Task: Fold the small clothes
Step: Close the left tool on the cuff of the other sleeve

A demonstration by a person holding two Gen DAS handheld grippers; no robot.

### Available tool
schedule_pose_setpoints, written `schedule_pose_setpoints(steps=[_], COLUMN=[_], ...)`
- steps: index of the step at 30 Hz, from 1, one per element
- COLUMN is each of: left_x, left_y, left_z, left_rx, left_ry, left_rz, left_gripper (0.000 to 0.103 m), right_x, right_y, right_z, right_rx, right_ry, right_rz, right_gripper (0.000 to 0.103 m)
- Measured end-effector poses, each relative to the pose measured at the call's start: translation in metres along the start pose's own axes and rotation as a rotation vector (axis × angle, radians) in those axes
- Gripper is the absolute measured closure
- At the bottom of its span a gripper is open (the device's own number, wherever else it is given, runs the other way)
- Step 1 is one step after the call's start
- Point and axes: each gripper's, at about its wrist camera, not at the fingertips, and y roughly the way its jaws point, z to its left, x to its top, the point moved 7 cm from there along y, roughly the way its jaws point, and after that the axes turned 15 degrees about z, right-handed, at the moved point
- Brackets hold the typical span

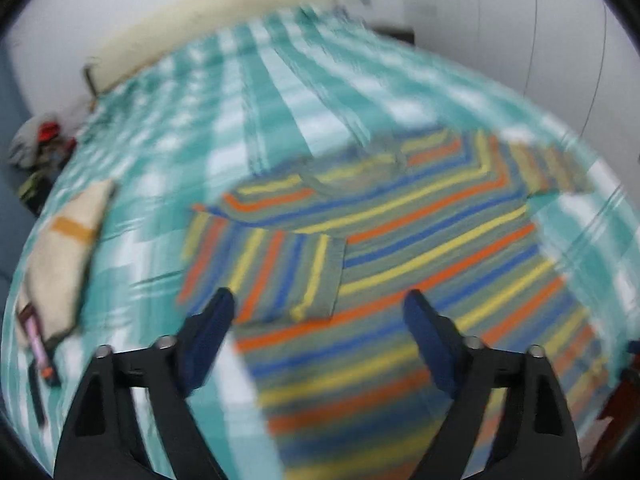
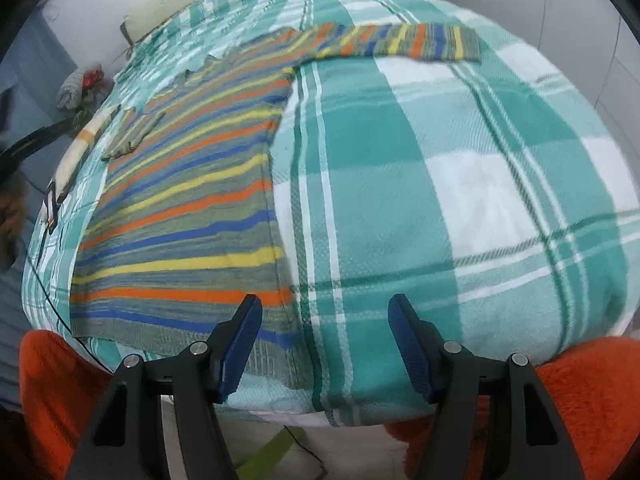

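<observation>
A small shirt (image 1: 420,248) with orange, yellow, blue and grey-green stripes lies flat on a teal plaid bedcover (image 1: 240,100). In the left wrist view one sleeve (image 1: 272,268) is folded in over the body, and the other sleeve reaches out to the right. My left gripper (image 1: 320,294) hangs open above the shirt's near left part with nothing between its fingers. In the right wrist view the shirt (image 2: 192,200) fills the left half, its free sleeve (image 2: 408,42) stretched across the far side. My right gripper (image 2: 325,300) is open and empty above the bedcover (image 2: 440,160), next to the hem's right corner.
A folded cream cloth (image 1: 68,248) with an orange band lies at the bed's left side, a pink and dark object (image 1: 40,352) beside it. A pile of clothes (image 1: 40,140) sits off the far left corner. Orange fuzzy fabric (image 2: 580,400) shows below the bed's near edge.
</observation>
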Motion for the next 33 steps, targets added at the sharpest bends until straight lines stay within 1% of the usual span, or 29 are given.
schedule_pose_setpoints(steps=[1, 3, 4, 5, 6, 7, 8, 9, 10, 12, 13, 14, 15, 16, 18, 20, 21, 22, 23, 26, 29, 30, 31, 32, 33], left_x=[0.011, 0.007, 0.003, -0.003, -0.010, -0.014, -0.012, -0.011, -0.008, -0.006, -0.009, -0.014, -0.024, -0.038, -0.064, -0.085, -0.093, -0.100, -0.105, -0.122, -0.134, -0.136, -0.138, -0.141, -0.148], left_y=[0.031, 0.066, 0.081, 0.094, 0.095, 0.093, 0.091, 0.084, 0.070, 0.048, 0.035, 0.028, 0.022, 0.021, 0.032, 0.047, 0.056, 0.064, 0.070, 0.084, 0.088, 0.088, 0.087, 0.087, 0.081], left_z=[-0.001, -0.006, -0.005, -0.006, -0.008, -0.009, -0.004, 0.004, 0.018, 0.060, 0.098, 0.128, 0.162, 0.203, 0.260, 0.289, 0.297, 0.300, 0.302, 0.308, 0.304, 0.304, 0.305, 0.310, 0.312], left_rx=[0.024, 0.073, 0.086, 0.083, 0.063, 0.035, 0.030, 0.027, 0.001, -0.035, -0.059, -0.063, -0.054, -0.028, 0.037, 0.096, 0.112, 0.138, 0.170, 0.169, 0.155, 0.157, 0.164, 0.170, 0.165], left_ry=[0.024, 0.062, 0.082, 0.105, 0.114, 0.117, 0.116, 0.101, 0.055, -0.088, -0.214, -0.307, -0.411, -0.527, -0.680, -0.746, -0.757, -0.762, -0.767, -0.805, -0.794, -0.787, -0.786, -0.795, -0.812], left_rz=[0.053, 0.124, 0.169, 0.203, 0.198, 0.183, 0.190, 0.188, 0.144, 0.073, 0.036, 0.014, -0.005, -0.011, 0.015, 0.055, 0.076, 0.100, 0.112, 0.135, 0.149, 0.145, 0.143, 0.145, 0.147], left_gripper=[0.023, 0.023, 0.024, 0.025, 0.032, 0.065, 0.090, 0.099, 0.099, 0.099, 0.099, 0.099, 0.099, 0.099, 0.100, 0.100, 0.100, 0.102, 0.102, 0.102, 0.102, 0.101, 0.096, 0.093, 0.085], right_x=[-0.004, -0.008, -0.007, -0.006, -0.006, -0.005, -0.004, -0.003, -0.002, 0.000, 0.001, 0.001, 0.001, 0.000, -0.001, 0.000, 0.001, 0.002, 0.002, 0.004, 0.005, 0.006, 0.006, 0.007, 0.007], right_y=[0.002, 0.001, 0.000, 0.001, 0.003, 0.005, 0.007, 0.008, 0.008, 0.007, 0.007, 0.006, 0.006, 0.006, 0.006, 0.008, 0.009, 0.011, 0.013, 0.016, 0.020, 0.020, 0.020, 0.021, 0.021], right_z=[-0.006, -0.014, -0.016, -0.018, -0.021, -0.024, -0.024, -0.025, -0.025, -0.023, -0.022, -0.022, -0.020, -0.020, -0.017, -0.014, -0.012, -0.011, -0.009, -0.007, -0.006, -0.006, -0.006, -0.006, -0.006], right_rx=[0.004, 0.013, 0.018, 0.019, 0.019, 0.018, 0.017, 0.016, 0.014, 0.011, 0.009, 0.003, -0.008, -0.016, -0.032, -0.039, -0.042, -0.047, -0.052, -0.067, -0.079, -0.082, -0.085, -0.090, -0.093], right_ry=[0.005, 0.017, 0.028, 0.034, 0.040, 0.045, 0.048, 0.049, 0.047, 0.041, 0.037, 0.031, 0.025, 0.018, 0.005, -0.006, -0.008, -0.012, -0.014, -0.024, -0.024, -0.024, -0.026, -0.027, -0.027], right_rz=[0.008, 0.006, 0.002, 0.002, 0.005, 0.011, 0.014, 0.015, 0.011, 0.003, -0.002, -0.007, -0.012, -0.016, -0.020, -0.019, -0.016, -0.010, -0.005, 0.001, 0.014, 0.015, 0.014, 0.013, 0.012], right_gripper=[0.038, 0.038, 0.038, 0.038, 0.038, 0.038, 0.038, 0.038, 0.038, 0.038, 0.038, 0.038, 0.038, 0.038, 0.038, 0.038, 0.038, 0.038, 0.038, 0.038, 0.038, 0.038, 0.038, 0.038, 0.038])
